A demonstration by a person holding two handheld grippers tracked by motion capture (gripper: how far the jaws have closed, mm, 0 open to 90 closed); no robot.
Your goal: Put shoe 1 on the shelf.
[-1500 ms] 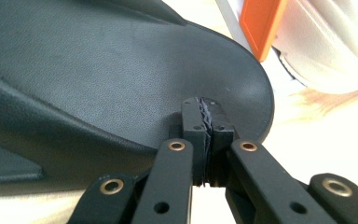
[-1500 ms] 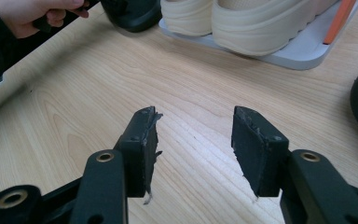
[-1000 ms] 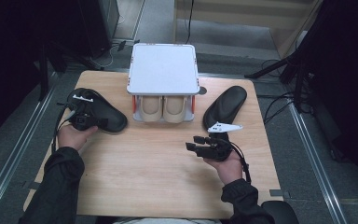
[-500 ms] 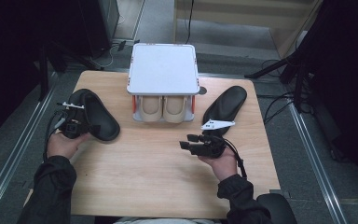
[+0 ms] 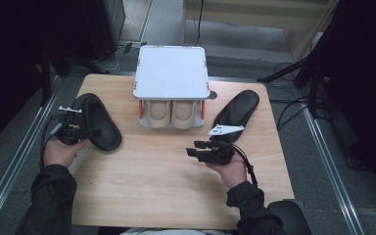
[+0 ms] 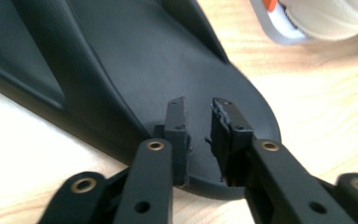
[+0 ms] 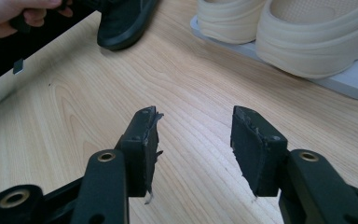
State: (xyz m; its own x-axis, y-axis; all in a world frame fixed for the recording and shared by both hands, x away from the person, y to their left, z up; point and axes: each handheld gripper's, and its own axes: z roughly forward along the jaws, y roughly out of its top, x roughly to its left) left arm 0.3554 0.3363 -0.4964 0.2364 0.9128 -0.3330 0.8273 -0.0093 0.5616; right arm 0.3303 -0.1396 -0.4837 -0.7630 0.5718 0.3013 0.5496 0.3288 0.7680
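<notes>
The left gripper (image 5: 85, 131) sits at the near end of the left insole (image 5: 97, 121), its jaws having just been opening to a narrow gap, pads clear of it. That insole is black, flat and matte with a raised rim, lying at the table's (image 5: 152, 196) left edge. The left hand (image 5: 61, 151) holds the gripper low and level. The insole's long axis runs diagonally, far-left to near-right.

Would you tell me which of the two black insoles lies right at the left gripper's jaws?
The black insole at the table's left edge, just in front of the left gripper; the other black insole lies right of the shoe rack.
</notes>
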